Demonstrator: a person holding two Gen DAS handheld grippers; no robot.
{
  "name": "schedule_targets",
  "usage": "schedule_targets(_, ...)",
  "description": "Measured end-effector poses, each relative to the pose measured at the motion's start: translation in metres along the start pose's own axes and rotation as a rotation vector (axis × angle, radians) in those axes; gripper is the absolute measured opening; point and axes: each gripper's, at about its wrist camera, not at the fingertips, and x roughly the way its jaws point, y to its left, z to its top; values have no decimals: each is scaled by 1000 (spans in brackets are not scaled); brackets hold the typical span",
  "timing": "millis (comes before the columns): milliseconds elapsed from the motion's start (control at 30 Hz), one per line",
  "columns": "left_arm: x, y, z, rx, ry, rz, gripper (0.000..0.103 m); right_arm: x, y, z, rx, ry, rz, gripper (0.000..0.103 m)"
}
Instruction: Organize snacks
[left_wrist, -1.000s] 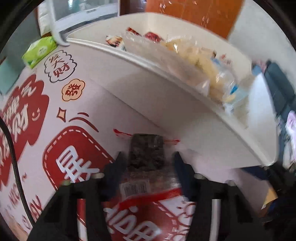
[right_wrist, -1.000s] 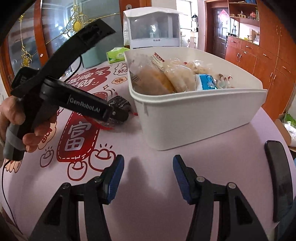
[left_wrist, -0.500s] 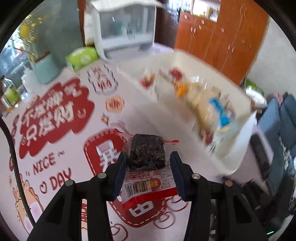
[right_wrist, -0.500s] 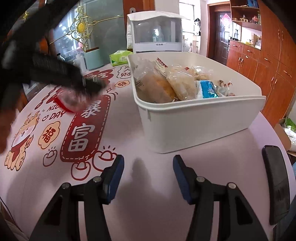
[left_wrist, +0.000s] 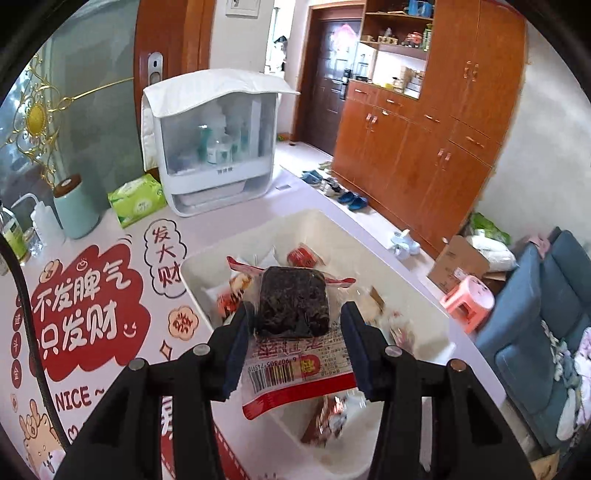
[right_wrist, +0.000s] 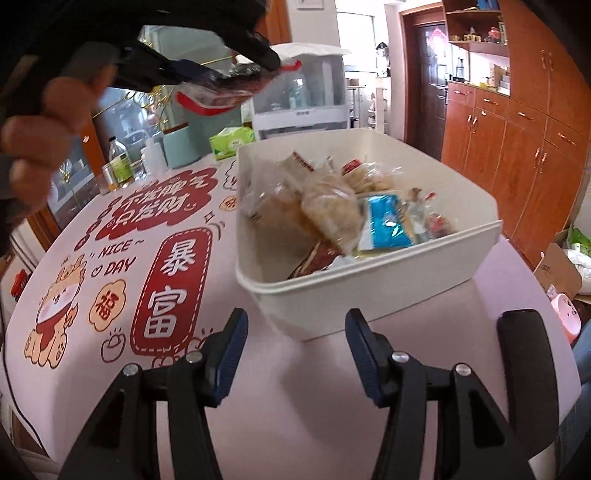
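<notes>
The left hand-held gripper (left_wrist: 293, 325) was clamped on a snack pack (left_wrist: 293, 314), one blue finger on each side of it. The pack hung in the air over the white bin (left_wrist: 413, 295), above the other snacks (left_wrist: 303, 256) that lay inside. The bin stood on the desk (right_wrist: 295, 406), which had a cloth with big red pictures on it.

The pack looked light. It was a dark, bumpy block in a thin see-through wrapper with a red edge and a bar code. The block seemed firm, so the sides of the block were a good place to hold it. The wrapper looked slick and floppy, and it would likely crumple or slip if held only by the loose red end. Too hard a squeeze might crumble the block.

The right hand-held gripper (right_wrist: 295, 350) was low over the desk near the front of the bin, with its fingers apart and nothing between them.

Some things were hard to see. From the right side, the pack (right_wrist: 221, 92) was blurry, and the gripper and the person's hand (right_wrist: 40, 125) hid part of it. The held pack covered the middle of the bin. The snacks in the bin were smeared and piled up, so I could not tell what each one was.
</notes>
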Motion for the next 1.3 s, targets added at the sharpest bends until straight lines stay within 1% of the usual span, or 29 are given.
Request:
schedule_targets(33,6,-2,1,1,-2,11,48,0,-2,0,3,-1,-3,55)
schedule_targets(67,13,-3,3,0,-2,24,51,0,-3,0,6,1,-6,55)
schedule_targets(100,21,-4,4,-3,8,34,67,0,-4,0,9,4,-7,55)
schedule_targets(133,27,-3,4,-7,17,40,87,0,-5,0,11,5,-8,55)
schedule_targets(167,32,-1,2,-13,22,47,92,1,-6,0,15,8,-8,55)
schedule_targets(233,39,2,-2,-13,26,53,92,0,-7,0,19,7,-8,55)
schedule_targets(367,48,8,-11,-11,60,65,92,-3,-11,1,25,-8,-13,55)
schedule_targets(533,42,17,-22,-10,61,85,92,-8,-15,5,43,-31,-20,55)
schedule_targets(733,31,24,-33,-21,67,95,92,-9,-14,6,52,-26,-13,55)
schedule_targets(933,9,31,-43,-39,53,106,92,-21,-6,6,37,-46,-9,55)
schedule_targets(1300,-58,54,-63,-89,-22,119,92,-49,10,7,7,-82,2,55)
